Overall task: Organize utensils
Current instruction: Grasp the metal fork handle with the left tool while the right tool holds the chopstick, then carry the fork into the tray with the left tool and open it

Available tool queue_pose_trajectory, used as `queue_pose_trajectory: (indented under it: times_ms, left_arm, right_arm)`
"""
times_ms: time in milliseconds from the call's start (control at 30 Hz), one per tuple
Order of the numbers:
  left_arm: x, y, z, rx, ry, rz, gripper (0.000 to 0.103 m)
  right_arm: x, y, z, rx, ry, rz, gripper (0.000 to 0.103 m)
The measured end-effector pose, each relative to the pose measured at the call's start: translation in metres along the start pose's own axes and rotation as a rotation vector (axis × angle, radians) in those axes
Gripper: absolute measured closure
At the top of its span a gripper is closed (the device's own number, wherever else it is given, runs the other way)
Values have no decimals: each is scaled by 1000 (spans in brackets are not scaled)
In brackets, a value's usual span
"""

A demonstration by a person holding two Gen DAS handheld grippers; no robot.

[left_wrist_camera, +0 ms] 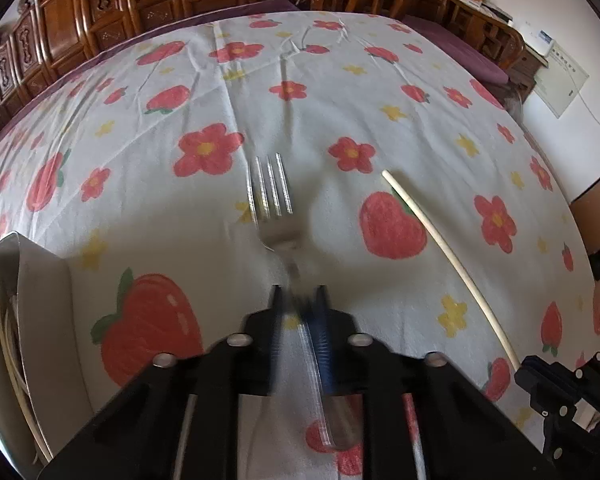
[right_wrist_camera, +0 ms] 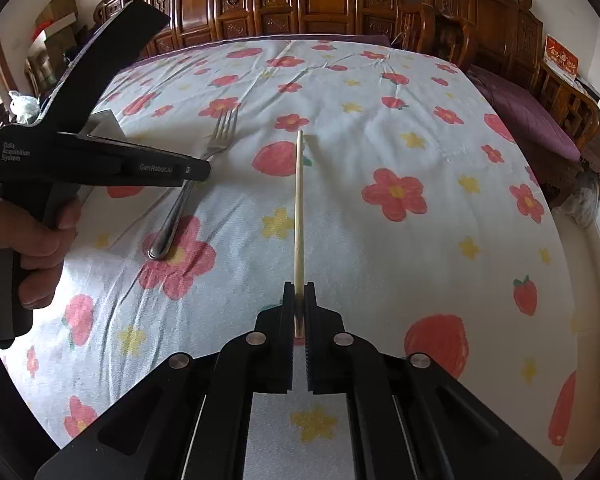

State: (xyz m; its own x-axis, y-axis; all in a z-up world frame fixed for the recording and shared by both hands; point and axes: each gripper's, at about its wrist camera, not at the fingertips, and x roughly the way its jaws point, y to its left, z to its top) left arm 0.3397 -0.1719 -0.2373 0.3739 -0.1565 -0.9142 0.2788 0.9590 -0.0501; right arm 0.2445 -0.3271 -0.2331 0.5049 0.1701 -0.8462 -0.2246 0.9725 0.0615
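Note:
A metal fork [left_wrist_camera: 272, 200] lies on the flowered tablecloth, tines pointing away. My left gripper [left_wrist_camera: 298, 294] has its fingers around the fork's handle; the image is blurred there and a gap shows between the jaws. The fork also shows in the right wrist view [right_wrist_camera: 188, 188], with the left gripper's body [right_wrist_camera: 100, 160] above it. My right gripper [right_wrist_camera: 299, 292] is shut on the near end of a pale chopstick [right_wrist_camera: 299, 208], which points straight away. The chopstick also shows in the left wrist view [left_wrist_camera: 448, 256].
A white box [left_wrist_camera: 24, 320] with several pale chopsticks in it stands at the left edge of the table. Carved wooden chairs [right_wrist_camera: 440, 32] and cabinets [right_wrist_camera: 300, 4] line the far side. The right gripper's body [left_wrist_camera: 568, 392] is at the lower right.

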Motion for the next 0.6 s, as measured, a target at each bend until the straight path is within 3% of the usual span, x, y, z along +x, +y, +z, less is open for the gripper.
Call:
queue_pose_trajectory:
  times_ms: [200,600]
  left_arm:
    - [-10,9,-6,-21,-6,-9,97]
    - [-71,29,-18,-22,-118,0,97]
  right_arm:
    - [-5,4,1,1,-8,2,98]
    - [-34,34,17,-26,-68,4,98]
